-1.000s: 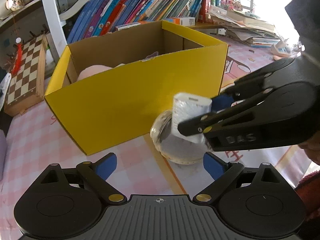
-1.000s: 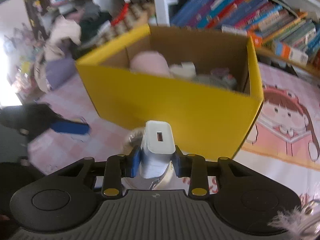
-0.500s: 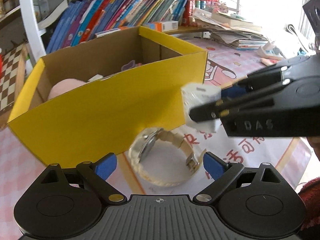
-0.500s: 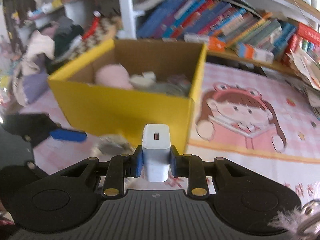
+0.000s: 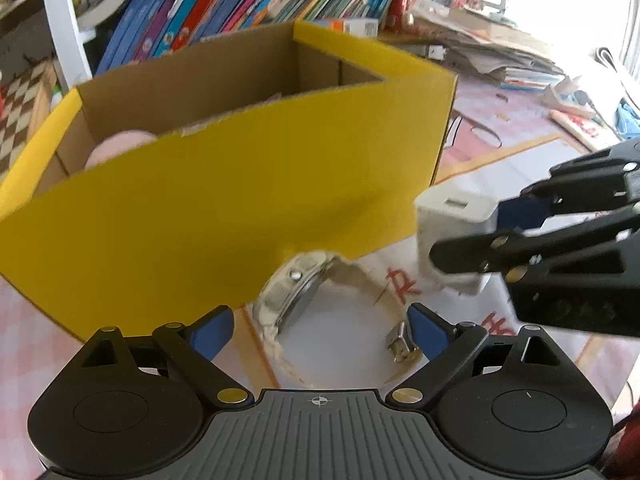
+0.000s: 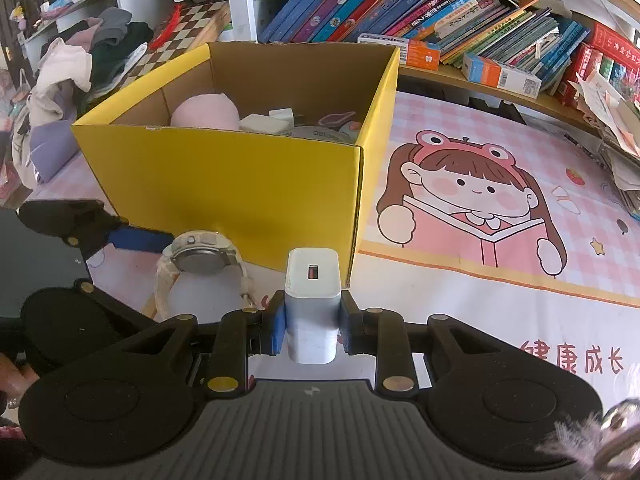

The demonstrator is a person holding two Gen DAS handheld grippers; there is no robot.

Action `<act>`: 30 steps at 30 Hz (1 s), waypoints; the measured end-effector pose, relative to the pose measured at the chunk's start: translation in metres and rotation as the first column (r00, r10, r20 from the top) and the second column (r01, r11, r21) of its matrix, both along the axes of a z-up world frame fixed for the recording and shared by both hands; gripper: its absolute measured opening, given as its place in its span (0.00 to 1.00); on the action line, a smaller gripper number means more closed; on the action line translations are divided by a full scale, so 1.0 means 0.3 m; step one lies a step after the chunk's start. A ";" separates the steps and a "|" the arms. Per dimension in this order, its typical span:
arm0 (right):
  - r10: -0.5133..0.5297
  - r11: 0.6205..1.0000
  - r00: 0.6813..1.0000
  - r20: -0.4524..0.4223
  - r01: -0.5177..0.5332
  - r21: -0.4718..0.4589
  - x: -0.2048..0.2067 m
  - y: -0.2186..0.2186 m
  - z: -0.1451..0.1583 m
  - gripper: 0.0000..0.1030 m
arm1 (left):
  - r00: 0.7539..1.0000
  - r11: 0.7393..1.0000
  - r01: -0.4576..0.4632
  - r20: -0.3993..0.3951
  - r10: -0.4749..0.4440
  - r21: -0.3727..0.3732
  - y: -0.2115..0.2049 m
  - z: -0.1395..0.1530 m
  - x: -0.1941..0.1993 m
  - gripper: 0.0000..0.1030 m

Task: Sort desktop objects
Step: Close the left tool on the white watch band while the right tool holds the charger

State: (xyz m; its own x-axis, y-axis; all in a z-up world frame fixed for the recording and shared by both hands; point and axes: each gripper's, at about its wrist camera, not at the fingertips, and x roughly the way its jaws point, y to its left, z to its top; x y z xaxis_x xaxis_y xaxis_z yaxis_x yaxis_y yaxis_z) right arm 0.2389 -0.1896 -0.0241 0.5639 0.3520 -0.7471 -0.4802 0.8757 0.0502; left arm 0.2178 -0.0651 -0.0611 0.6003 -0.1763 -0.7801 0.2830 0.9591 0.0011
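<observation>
Gripping a white USB charger (image 6: 313,304) between its blue pads, the right tool (image 6: 312,330) holds the block upright, port facing up, above the counter (image 6: 460,304) and short of the near right corner of the yellow box (image 6: 224,184). The left tool (image 5: 318,330) is spread wide and holds nothing; its two blue fingers (image 5: 209,332) sit either side of a pale wristwatch (image 5: 292,292) without touching it.

The watch lies on the counter just beside the box's front wall, at about ten o'clock from the held charger in the right wrist view. The box stands at twelve o'clock from both tools. Inside it sit a pink rounded item (image 6: 206,112), a white block and a few smaller pieces too small to name. A cartoon girl print (image 6: 472,204) covers the mat at two o'clock, with a row of books (image 6: 400,4) on the shelf behind.

Judging progress: several things are already in the box, the charger is in hand but not yet dropped in, and the watch is left to collect, so the sort looks well under way with at least two items remaining.

Compared with half a second ago, the right tool sits lower and further back from the box, which now fills more of its view, and the left tool has closed in on the watch, now framed between its fingers.
</observation>
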 end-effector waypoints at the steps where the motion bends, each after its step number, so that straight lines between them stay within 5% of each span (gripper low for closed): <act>1: -0.001 1.000 1.000 0.000 0.001 0.000 0.000 0.001 0.000 0.24 | 1.000 1.000 -0.003 -0.007 0.003 -0.009 0.007 -0.002 -0.003 0.87; 8: -0.012 1.000 1.000 0.005 0.012 -0.008 -0.006 0.016 -0.002 0.25 | 1.000 1.000 0.008 0.000 -0.008 -0.019 0.030 0.006 -0.036 0.53; 20: 0.028 1.000 1.000 0.014 -0.028 0.012 -0.066 0.072 0.018 0.24 | 0.999 0.998 -0.046 0.014 0.046 -0.039 0.118 0.040 -0.114 0.14; 30: 0.062 0.998 0.998 0.017 -0.062 0.024 -0.133 0.131 0.026 0.24 | 0.996 0.996 -0.083 0.025 0.084 -0.036 0.185 0.062 -0.211 0.11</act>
